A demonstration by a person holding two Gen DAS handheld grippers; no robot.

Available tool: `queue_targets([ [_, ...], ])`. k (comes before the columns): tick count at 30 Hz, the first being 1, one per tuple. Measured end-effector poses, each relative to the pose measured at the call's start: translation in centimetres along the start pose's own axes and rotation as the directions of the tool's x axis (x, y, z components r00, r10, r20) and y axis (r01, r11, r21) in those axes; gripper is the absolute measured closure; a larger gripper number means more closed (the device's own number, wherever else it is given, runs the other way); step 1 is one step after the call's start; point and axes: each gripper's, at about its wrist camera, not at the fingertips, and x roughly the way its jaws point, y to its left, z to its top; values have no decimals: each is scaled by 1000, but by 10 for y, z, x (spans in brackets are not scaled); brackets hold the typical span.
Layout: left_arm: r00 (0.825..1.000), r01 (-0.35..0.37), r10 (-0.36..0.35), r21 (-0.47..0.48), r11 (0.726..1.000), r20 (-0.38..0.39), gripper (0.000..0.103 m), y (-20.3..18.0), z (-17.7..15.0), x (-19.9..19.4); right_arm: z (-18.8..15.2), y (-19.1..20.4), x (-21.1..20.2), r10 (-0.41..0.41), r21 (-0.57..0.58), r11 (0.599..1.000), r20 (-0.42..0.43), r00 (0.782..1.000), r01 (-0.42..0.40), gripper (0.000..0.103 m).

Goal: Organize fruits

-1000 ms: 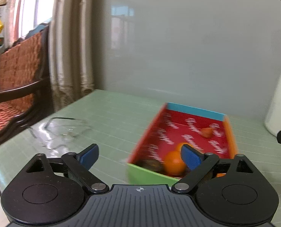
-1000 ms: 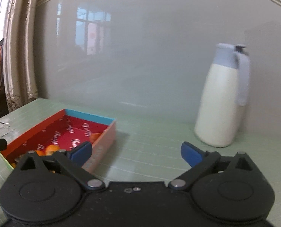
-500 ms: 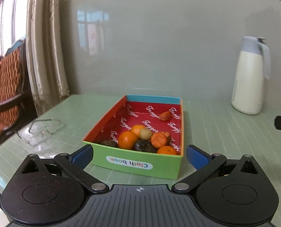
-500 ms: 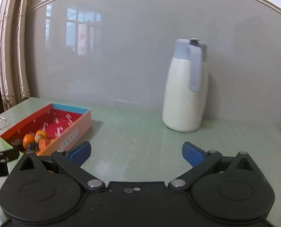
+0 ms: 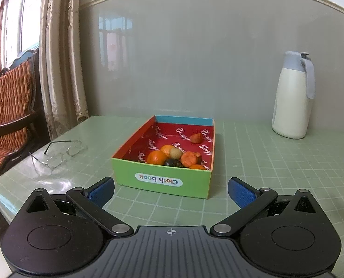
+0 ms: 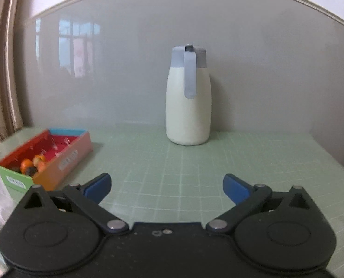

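Observation:
A cardboard box (image 5: 160,180) with a green front and red lining sits on the green table. Inside lie several small fruits: an orange (image 5: 156,157), a pale round fruit (image 5: 175,153), a dark fruit (image 5: 172,162), an orange-red fruit (image 5: 189,158) and a small red one (image 5: 196,138) near the back. My left gripper (image 5: 170,191) hovers open just in front of the box, holding nothing. The box (image 6: 62,162) shows at the left of the right wrist view. My right gripper (image 6: 166,188) is open and empty over bare table, facing the jug.
A white jug with a grey-blue lid and handle (image 5: 292,97) stands at the back right by the wall, also central (image 6: 188,97) in the right view. Wire-framed glasses (image 5: 58,154) lie left of the box. A wooden chair (image 5: 7,115) and curtains (image 5: 60,53) stand beyond the table's left edge.
Both grippers swung to the right and pulled back. The box went from under my left fingers to a little in front of them. The jug came to the centre of the right view.

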Motion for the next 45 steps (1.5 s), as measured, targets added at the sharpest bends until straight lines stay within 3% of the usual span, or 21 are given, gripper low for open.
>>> queue_targets([
  [18,1000,11,-11,-13,1000,22,0,1,3,11,-8,24,5,-18,-145,989,-17,1000,15,0],
  [45,1000,8,-8,-25,1000,21,0,3,2,11,-7,22,7,-16,-139,990,-29,999,11,0],
])
